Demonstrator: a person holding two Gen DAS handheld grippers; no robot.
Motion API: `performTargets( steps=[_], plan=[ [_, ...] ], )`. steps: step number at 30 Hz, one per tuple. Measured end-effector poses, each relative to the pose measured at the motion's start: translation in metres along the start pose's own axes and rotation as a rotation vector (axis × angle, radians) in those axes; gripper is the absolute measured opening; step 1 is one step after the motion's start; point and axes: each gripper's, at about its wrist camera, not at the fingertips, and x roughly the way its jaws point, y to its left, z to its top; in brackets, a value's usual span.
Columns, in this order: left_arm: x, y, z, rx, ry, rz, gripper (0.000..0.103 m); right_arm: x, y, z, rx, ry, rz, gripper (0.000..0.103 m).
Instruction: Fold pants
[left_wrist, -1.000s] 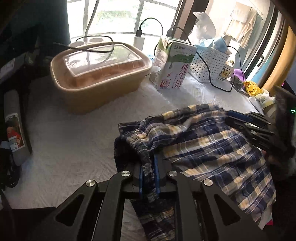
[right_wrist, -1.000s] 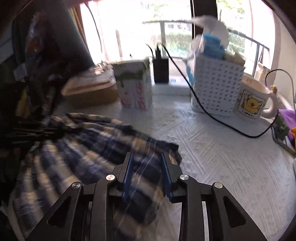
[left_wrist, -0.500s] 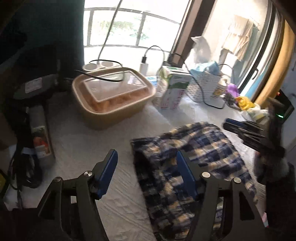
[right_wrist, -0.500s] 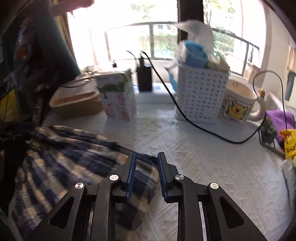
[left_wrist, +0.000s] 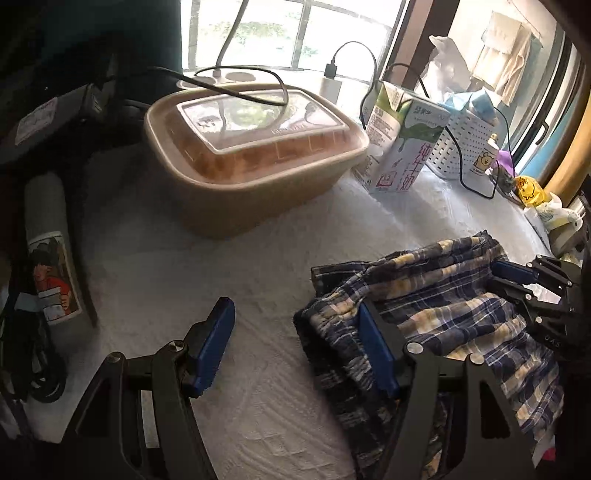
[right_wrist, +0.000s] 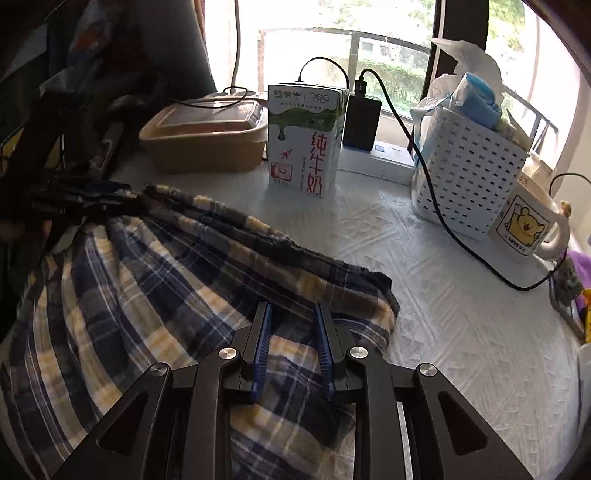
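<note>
Blue and yellow plaid pants (left_wrist: 443, 306) lie bunched on the white textured table cover (left_wrist: 184, 277), low right in the left wrist view. My left gripper (left_wrist: 295, 332) stands wide with its jaws opening. The pants' gathered edge lies between the fingers, and the right pad rests against the cloth without pinching it. In the right wrist view the pants (right_wrist: 147, 277) spread to the left. My right gripper (right_wrist: 292, 343) is shut on a fold of them near their right corner. It also shows as the right gripper (left_wrist: 517, 280) at the cloth's far side.
A tan lidded container (left_wrist: 258, 166) and a milk carton (left_wrist: 402, 147) stand behind the pants. A white perforated basket (right_wrist: 469, 184), a mug (right_wrist: 524, 225) and a black cable (right_wrist: 436, 206) sit at the back right. A printed can (left_wrist: 48, 251) lies at the left edge.
My left gripper has let go of the pants' gathered edge and opened wide, drawing back a little. My right gripper stays shut on the cloth and has shifted slightly.
</note>
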Motion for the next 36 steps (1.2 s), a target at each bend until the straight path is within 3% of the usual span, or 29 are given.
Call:
performTargets(
  steps=[6,9,12,21,26,29,36],
  plan=[
    [-0.055,-0.008,0.005,-0.025,-0.159,-0.022,0.069,-0.035,-0.019,-0.008,0.053,-0.011,-0.097,0.024],
    [-0.088,-0.014,-0.001,-0.015,-0.244,-0.019,0.069,-0.062,-0.014,-0.013,0.065,-0.047,-0.081,0.024],
    [-0.11,-0.026,-0.012,0.015,-0.275,-0.05,0.069,-0.081,0.0,-0.018,0.054,-0.069,-0.04,0.024],
    [-0.078,-0.104,-0.081,0.156,-0.068,-0.219,0.069,-0.104,0.059,-0.051,0.027,-0.039,0.086,0.024],
    [-0.053,-0.113,-0.106,0.164,0.008,-0.18,0.069,-0.091,0.07,-0.076,0.051,0.018,0.078,0.024],
    [-0.053,-0.113,-0.112,0.172,0.015,-0.177,0.069,-0.086,0.072,-0.092,0.057,0.047,0.073,0.024],
    [-0.062,-0.111,-0.124,0.201,0.021,-0.18,0.069,-0.101,0.067,-0.12,0.075,0.022,0.066,0.024]
  ],
)
